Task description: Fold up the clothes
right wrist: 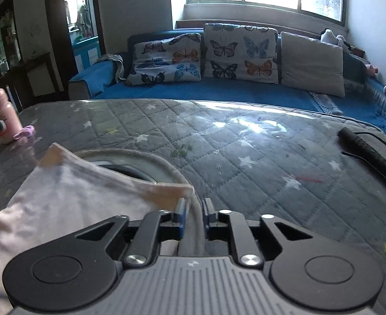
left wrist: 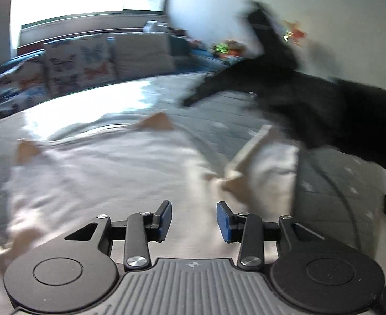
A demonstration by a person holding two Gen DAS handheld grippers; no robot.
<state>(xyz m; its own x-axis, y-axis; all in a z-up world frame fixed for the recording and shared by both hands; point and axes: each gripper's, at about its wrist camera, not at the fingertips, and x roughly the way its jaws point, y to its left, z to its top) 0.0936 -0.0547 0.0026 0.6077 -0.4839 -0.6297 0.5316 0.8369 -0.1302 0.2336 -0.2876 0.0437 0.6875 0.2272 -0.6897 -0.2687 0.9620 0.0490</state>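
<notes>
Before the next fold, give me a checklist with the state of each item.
1. Left gripper free of cloth: ok, jaws apart, nothing between them.
2. Right gripper free of cloth: cannot tell, the garment edge lies at its left pad.
3. Garment flat on the quilted cover: not ok, corners stick up, one side bunched.
4. Fold area clear: not ok, a dark blurred shape hangs over it in the left view.
5. Pink bottle away from garment: ok.

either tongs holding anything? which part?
Left tongs: open, nothing between them. Right tongs: narrow gap over the white garment's hem corner; grip cannot be told.
</notes>
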